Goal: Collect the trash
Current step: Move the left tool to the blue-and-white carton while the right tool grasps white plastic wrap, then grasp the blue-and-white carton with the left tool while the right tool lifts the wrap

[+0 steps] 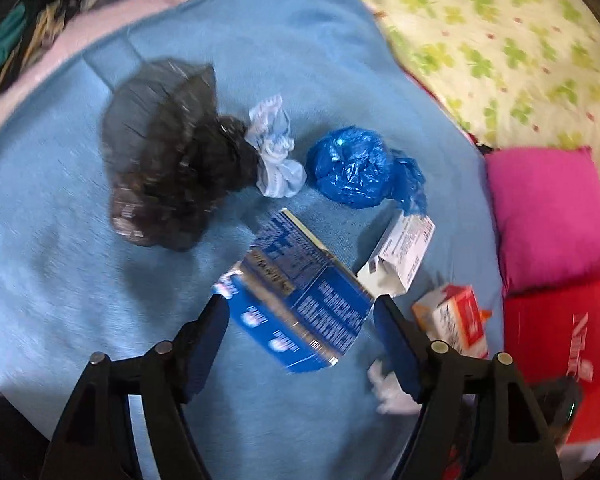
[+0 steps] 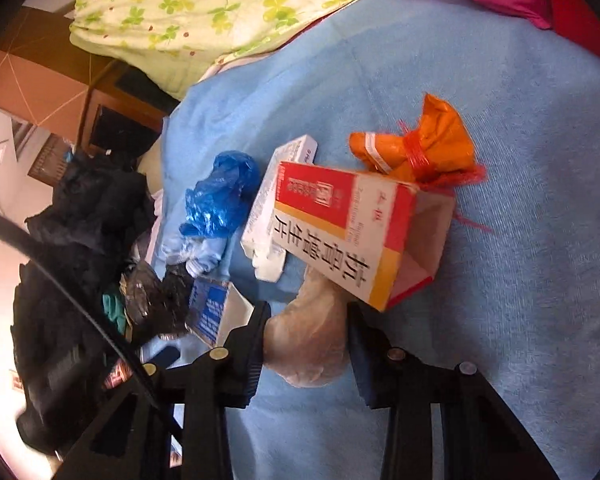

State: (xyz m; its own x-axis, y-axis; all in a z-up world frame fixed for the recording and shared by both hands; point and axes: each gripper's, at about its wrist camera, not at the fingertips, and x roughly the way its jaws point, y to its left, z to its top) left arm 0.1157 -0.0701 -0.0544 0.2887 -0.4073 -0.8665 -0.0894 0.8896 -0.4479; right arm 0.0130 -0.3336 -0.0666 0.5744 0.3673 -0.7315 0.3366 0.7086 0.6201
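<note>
Trash lies on a blue blanket. In the left wrist view my left gripper is open, its fingers either side of a flattened blue carton. Beyond it lie a white box, a red-and-white medicine box, a crumpled blue plastic bag, a white-blue wrapper and a black bag. In the right wrist view my right gripper is open around a clear crumpled plastic wad, just below the red-and-white medicine box. An orange wrapper lies behind it.
A pink cushion and a red cushion lie to the right. A clover-print quilt lies at the far side. White tissue lies by the left gripper's right finger. Dark clothes pile up at the blanket's left edge.
</note>
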